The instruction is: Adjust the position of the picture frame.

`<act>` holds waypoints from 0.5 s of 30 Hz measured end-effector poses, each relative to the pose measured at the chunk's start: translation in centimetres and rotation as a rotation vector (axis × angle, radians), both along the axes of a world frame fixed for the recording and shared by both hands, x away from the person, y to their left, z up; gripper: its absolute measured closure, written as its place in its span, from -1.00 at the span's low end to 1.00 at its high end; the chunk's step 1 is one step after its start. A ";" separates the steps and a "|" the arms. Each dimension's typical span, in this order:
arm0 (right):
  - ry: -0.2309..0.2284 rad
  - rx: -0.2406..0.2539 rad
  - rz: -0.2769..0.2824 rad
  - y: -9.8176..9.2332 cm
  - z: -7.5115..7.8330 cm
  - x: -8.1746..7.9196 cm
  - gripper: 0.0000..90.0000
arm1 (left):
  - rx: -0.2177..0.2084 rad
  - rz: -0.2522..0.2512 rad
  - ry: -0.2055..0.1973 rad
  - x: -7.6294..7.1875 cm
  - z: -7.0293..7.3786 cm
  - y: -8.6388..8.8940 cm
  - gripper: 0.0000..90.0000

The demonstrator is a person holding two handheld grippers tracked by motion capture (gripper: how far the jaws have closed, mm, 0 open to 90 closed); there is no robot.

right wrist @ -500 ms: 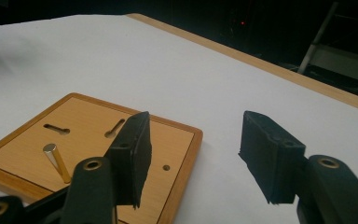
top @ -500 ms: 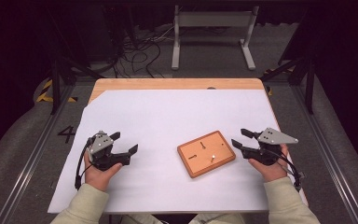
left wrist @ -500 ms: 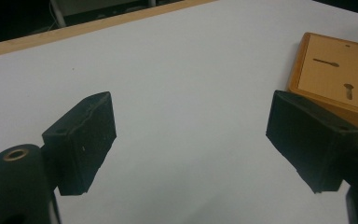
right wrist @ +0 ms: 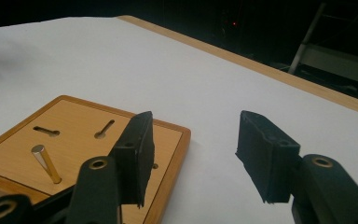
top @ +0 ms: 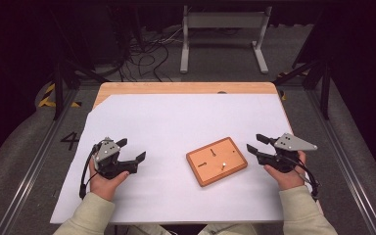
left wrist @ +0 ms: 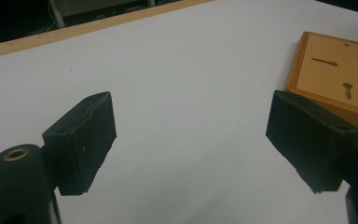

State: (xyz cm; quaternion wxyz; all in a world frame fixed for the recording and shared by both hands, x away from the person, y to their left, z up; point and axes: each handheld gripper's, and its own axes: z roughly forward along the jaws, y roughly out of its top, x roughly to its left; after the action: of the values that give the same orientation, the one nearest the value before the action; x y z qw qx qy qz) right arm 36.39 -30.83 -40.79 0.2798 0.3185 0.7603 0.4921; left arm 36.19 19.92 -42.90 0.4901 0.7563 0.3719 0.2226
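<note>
Resting on the bench (top: pixel 176 105) between both empty, open hand-held grippers, left (top: pixel 129 151) and right (top: pixel 254 143), the wooden board (top: pixel 216 161) is waiting; its brass peg (top: pixel 222 166) is standing untouched, so work is not yet beginning.

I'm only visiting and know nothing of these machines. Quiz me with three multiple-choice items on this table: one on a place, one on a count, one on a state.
1. The wooden board lies:
A. between the grippers, nearer the right one
B. beyond the paper
C. under the left gripper

2. Metal pins standing up in the board:
A. none
B. one
C. four

3. The right gripper is:
A. shut on the pin
B. shut, empty
C. open, empty

Answers: A, the high view shows it close to the right gripper; B, one pin stands beside empty slots; C, its jaws stand apart around nothing.
</note>
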 end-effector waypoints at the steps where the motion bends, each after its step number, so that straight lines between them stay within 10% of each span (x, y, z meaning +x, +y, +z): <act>1: 0.002 0.002 -0.002 0.0 0.0 0.0 0.02 | 0.001 0.000 -0.001 0.0 0.0 0.0 -0.64; 15: 0.003 0.001 -0.007 -0.1 0.0 0.1 -0.01 | 0.002 0.001 -0.002 -0.1 0.1 0.0 -0.64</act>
State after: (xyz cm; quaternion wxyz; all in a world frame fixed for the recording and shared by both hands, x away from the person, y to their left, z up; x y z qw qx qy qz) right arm 36.51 -30.98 -40.79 0.2802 0.3222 0.7592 0.4912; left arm 36.08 19.90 -42.83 0.4897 0.7563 0.3714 0.2241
